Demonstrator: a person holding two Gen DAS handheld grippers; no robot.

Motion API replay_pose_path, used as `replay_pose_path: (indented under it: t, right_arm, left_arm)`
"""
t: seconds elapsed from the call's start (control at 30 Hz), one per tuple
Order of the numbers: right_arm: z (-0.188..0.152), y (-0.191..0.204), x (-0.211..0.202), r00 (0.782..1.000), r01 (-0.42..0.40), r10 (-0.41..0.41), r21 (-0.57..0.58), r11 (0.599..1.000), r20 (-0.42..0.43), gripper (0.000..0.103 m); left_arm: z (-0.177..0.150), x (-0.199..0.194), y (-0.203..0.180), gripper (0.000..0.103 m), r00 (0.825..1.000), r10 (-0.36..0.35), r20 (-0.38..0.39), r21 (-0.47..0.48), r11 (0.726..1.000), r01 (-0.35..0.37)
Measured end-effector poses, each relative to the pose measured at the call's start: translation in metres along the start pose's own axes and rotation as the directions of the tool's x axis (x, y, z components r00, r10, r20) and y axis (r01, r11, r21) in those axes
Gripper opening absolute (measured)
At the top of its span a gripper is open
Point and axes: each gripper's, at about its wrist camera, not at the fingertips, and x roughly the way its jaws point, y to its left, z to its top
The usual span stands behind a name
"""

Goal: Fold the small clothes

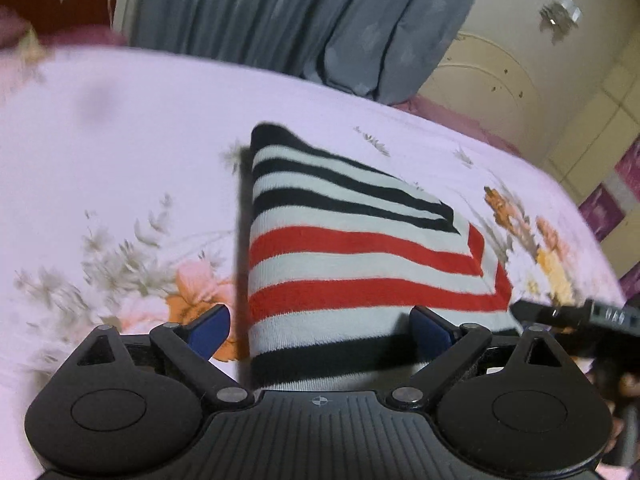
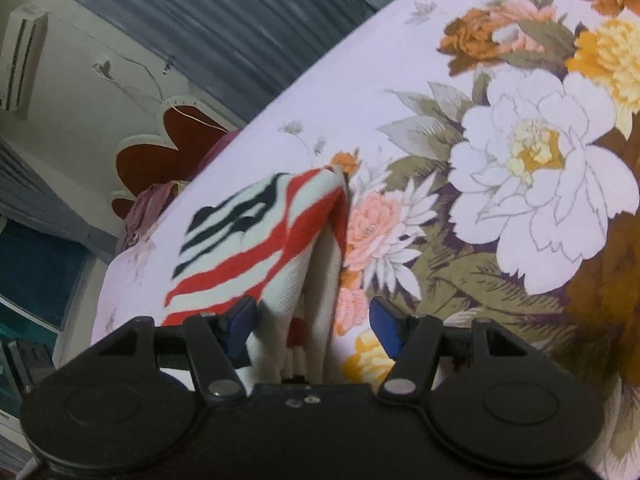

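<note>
One striped garment (image 1: 352, 248), banded in black, white and red, is lying partly folded on a bed sheet (image 1: 120, 152) printed with flowers. In the left wrist view the left gripper (image 1: 320, 330) is hovering low at the garment's near edge with its two blue-padded fingers (image 1: 210, 330) spread wide; the cloth is running between and ahead of them, but no pad is pressing on it. Off to the right of those fingers a black part of the other tool (image 1: 576, 314) is poking into view. Beyond the garment, past the far edge of the bed, a grey curtain (image 1: 300, 20) is hanging.

In the right wrist view the right gripper (image 2: 316, 324) is also standing wide open. A raised fold of the same garment (image 2: 280, 240) is rising between its two fingers (image 2: 242, 320), close against the left one; whether it is touching is unclear. To the right of the fingers the sheet's large white flower (image 2: 536, 184) is filling the view. Far to the left, one air conditioner (image 2: 22, 60) is sitting high on the wall.
</note>
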Motion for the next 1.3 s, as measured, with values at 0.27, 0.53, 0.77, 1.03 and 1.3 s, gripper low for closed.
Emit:
replay_pose_path:
  t: [0.27, 0.53, 0.77, 1.03, 1.3]
  right_arm:
    - [-0.005, 0.008, 0.012, 0.998, -0.052, 0.051, -0.018, 0.998, -0.037, 0.043]
    - [-0.007, 0.047, 0.008, 0.997, 0.061, -0.048, -0.226, 0.972, 0.061, 0.012]
    - [-0.004, 0.045, 0.023, 0.996, 0.088, -0.088, -0.246, 0.965, 0.011, 0.013]
    - [-0.005, 0.052, 0.020, 0.993, 0.114, -0.112, -0.264, 0.958, 0.020, 0.022]
    - [-0.007, 0.048, 0.012, 0.990, 0.138, -0.135, -0.257, 0.957, 0.028, 0.047]
  left_arm:
    - [-0.005, 0.013, -0.002, 0.095, 0.999, -0.024, -0.022, -0.006, 1.000, 0.024]
    - [-0.002, 0.011, -0.005, 0.095, 1.000, 0.006, -0.007, 0.037, 0.999, -0.005]
    - [-0.003, 0.010, 0.001, 0.096, 1.000, 0.009, -0.026, 0.029, 1.000, -0.008]
    - [-0.004, 0.012, 0.000, 0.096, 0.999, 0.018, -0.033, 0.019, 1.000, -0.017]
    - [-0.003, 0.011, -0.001, 0.096, 0.999, 0.033, -0.034, 0.024, 0.999, -0.033]
